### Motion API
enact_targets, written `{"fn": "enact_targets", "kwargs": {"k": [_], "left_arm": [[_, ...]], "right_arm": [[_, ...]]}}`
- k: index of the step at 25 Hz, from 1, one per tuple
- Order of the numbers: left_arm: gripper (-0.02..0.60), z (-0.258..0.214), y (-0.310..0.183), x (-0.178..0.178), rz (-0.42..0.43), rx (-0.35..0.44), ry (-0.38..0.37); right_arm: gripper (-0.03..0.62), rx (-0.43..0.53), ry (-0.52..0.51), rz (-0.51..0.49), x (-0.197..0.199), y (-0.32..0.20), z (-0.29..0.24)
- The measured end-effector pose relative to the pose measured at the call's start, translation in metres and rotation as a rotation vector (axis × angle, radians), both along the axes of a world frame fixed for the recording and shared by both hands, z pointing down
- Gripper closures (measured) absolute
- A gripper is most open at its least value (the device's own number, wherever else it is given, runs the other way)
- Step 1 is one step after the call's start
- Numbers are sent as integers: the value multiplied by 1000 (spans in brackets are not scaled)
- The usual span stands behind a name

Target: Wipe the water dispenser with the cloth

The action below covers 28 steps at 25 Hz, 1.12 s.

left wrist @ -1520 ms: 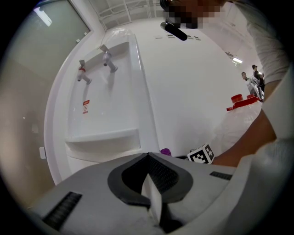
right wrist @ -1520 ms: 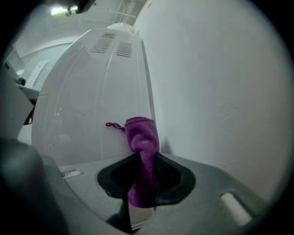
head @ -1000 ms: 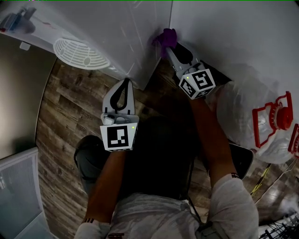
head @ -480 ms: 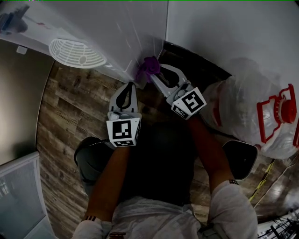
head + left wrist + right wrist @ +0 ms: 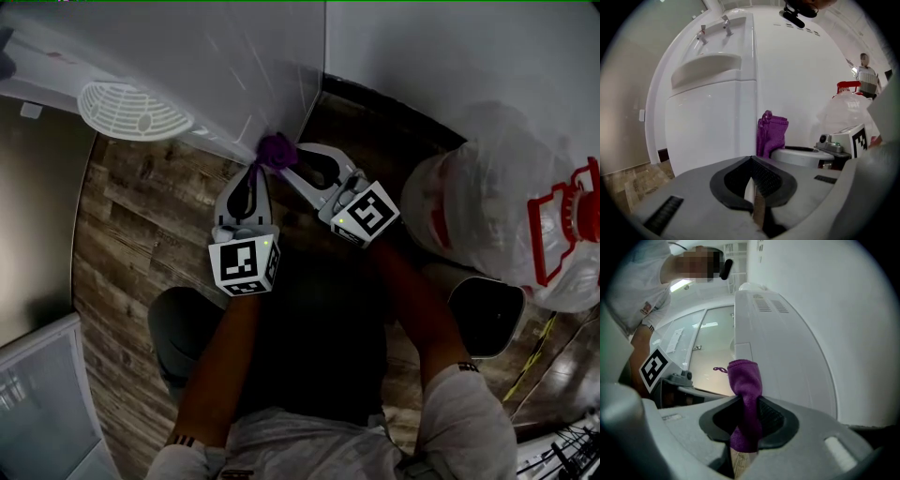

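The biggest thing I see is the white water dispenser (image 5: 244,75). It stands on the wood floor (image 5: 131,216). From the head view I look down its front and its side.

To the right stands a big water jug (image 5: 497,216) with red parts. It is wrapped in a clear plastic bag (image 5: 441,202).

A round white drip tray (image 5: 131,111) with a grid sticks out from the front of the dispenser, well away from both tongs.

My right tongs (image 5: 292,161) are closed tight on the purple cloth (image 5: 277,148). The cloth sticks up out of the tips in a bunch. It sits low down at the corner edge of the dispenser, where the front and the side meet. It looks like it touches that edge.

My left tongs (image 5: 251,173) are closed too, with nothing between them. They point at the same low corner, just beside the right tongs. The cloth is just past their tips.
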<state>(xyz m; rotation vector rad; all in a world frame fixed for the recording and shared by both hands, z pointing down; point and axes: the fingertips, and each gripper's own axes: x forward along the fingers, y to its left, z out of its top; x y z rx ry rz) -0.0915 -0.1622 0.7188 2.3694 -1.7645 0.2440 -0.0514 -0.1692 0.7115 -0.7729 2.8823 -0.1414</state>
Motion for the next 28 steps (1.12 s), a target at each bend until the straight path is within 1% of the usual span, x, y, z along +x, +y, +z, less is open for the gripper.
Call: {"fn": "enact_targets", "kwargs": {"k": [3,9,15,19,23,28], "left_arm": [[583,4,1,1,2,-2,-6],[583,4,0,1,0,-4,-14],[583,7,1,4,7,-7,-8],[583,7,0,7,16,-2,-18],[583,7,-1,8,27,-7,-35],[583,5,-2,6,45,-19,-48]], "right_arm": [[496,-9,2,-3,-5,1,7],[496,-13,-9,33,-1,-9,10],[496,-55,-25,132,21,-43,26],[497,-75,-28,191,35,-72,34],[497,-99,-13,257,46,-97,44],[499,-133,6,314,51,-123,61]]}}
